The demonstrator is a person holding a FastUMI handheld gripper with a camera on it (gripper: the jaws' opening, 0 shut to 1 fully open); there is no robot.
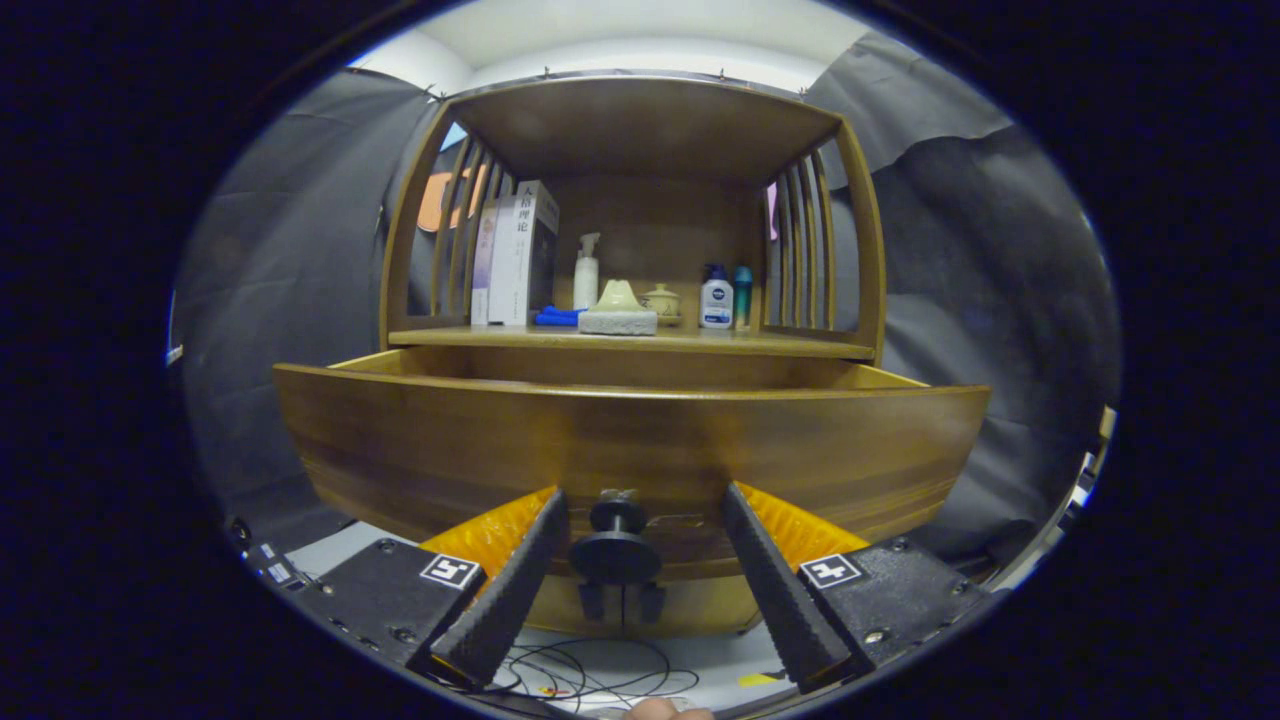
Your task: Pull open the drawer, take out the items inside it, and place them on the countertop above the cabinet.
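The wooden drawer stands pulled out from the cabinet, and its front panel faces me and hides whatever lies inside. Its dark round knob sits between my fingers, with a gap on each side, so neither finger touches it. My gripper is open, fingertips close to the drawer front. Above and behind the drawer is the countertop of the cabinet.
On the countertop stand upright books, a white pump bottle, a pale stone-like ornament, a small lidded jar, a blue object and two small bottles. Slatted side walls and a top shelf enclose it. Loose cables lie below.
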